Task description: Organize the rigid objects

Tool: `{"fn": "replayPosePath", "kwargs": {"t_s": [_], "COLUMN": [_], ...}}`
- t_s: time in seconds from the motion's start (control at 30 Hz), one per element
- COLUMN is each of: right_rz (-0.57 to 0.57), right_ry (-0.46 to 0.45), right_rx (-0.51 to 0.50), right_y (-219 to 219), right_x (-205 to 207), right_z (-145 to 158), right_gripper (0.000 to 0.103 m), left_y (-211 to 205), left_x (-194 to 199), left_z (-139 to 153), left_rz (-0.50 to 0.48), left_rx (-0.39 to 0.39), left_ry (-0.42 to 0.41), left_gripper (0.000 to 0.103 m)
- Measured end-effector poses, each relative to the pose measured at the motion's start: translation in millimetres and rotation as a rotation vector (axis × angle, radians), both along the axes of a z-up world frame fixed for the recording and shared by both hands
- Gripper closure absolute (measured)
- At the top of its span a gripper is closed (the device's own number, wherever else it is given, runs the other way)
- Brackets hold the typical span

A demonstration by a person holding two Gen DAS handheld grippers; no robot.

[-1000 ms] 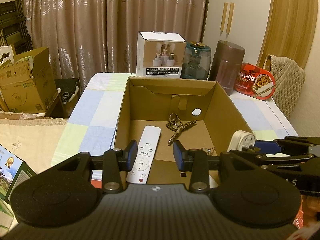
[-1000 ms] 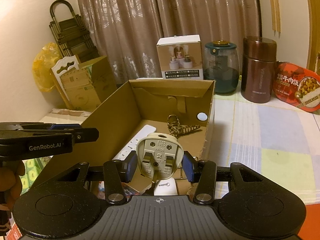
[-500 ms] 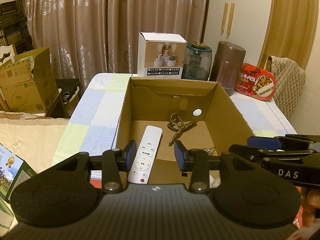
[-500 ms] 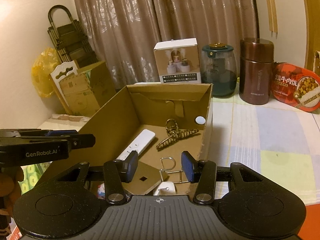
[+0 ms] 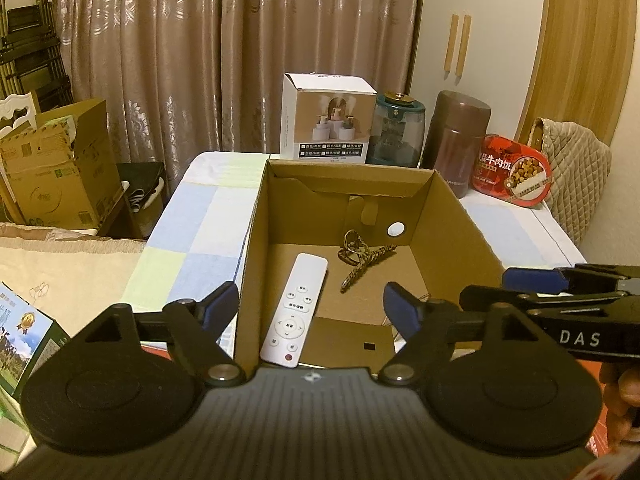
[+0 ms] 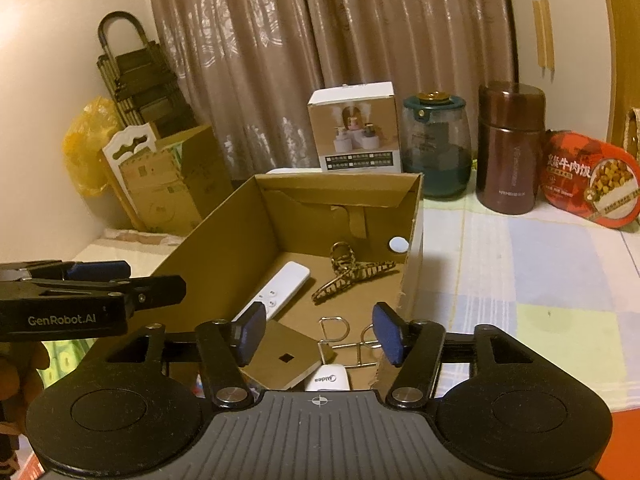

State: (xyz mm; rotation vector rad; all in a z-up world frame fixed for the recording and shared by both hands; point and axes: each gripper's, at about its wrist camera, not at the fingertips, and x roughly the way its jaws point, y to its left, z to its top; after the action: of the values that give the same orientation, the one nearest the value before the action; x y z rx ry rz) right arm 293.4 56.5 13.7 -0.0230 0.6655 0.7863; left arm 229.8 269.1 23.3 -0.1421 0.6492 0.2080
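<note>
An open cardboard box (image 5: 252,240) stands on the table in front of both grippers. On its floor lie a white remote (image 5: 294,306) and a leopard-print hair claw (image 5: 364,258). My left gripper (image 5: 310,302) hovers over the box's near edge, its jaws opening with nothing between them. My right gripper (image 6: 320,332) is over the near right corner, jaws opening and nothing between them either. Below it lie a wire hook (image 6: 344,340), a white Midea item (image 6: 329,379) and a cardboard flap (image 6: 280,354). The remote (image 6: 276,288) and claw (image 6: 352,276) lie beyond.
Behind the box stand a white product carton (image 5: 328,128), a teal jar (image 5: 398,132), a brown flask (image 5: 456,140) and a red food tin (image 5: 512,176). A quilted bag (image 5: 576,168) is at the far right. Cardboard cartons (image 5: 52,168) sit off the table's left.
The right gripper held a white plug one second ago and has let it go; the plug is out of sight. Both grippers' jaws have spread wider, the left far more.
</note>
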Motion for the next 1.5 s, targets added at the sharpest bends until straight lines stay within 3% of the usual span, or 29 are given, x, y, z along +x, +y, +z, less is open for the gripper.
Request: {"fn": "replayPosePath", "kwargs": {"t_s": [0.37,0.9,1.03,1.5], "right_rz": [0.001,-0.040,-0.046,-0.130], "right_ry": [0.002,0.027,0.009,0.005], "right_rx": [-0.020,-0.021,-0.038,-0.040], "right_y": [-5.1,-49.9,-62.4,-107.9], "right_x": [-19.7,-77.4,-95.7,-158.0], "right_z": [5.1,12.8,15.4,30.3], "right_gripper": [0.029,0.025,0.025,0.024], "left_y": [-4.9,-23.0,-26.3,-66.8], "left_x": [-30.0,-100.7,-121.0,-179.7], "left_z": [10.0,30.7,31.4,38.1], "left_rz": [0.022,0.044,0.053,0.033], "left_rx": [-0.001,-0.016,-0.048,-0.041], "left_ry": [-0.014,-0.022,-0.017,-0.004], "left_gripper": [0.010,0.001,0.001,0.002]}}
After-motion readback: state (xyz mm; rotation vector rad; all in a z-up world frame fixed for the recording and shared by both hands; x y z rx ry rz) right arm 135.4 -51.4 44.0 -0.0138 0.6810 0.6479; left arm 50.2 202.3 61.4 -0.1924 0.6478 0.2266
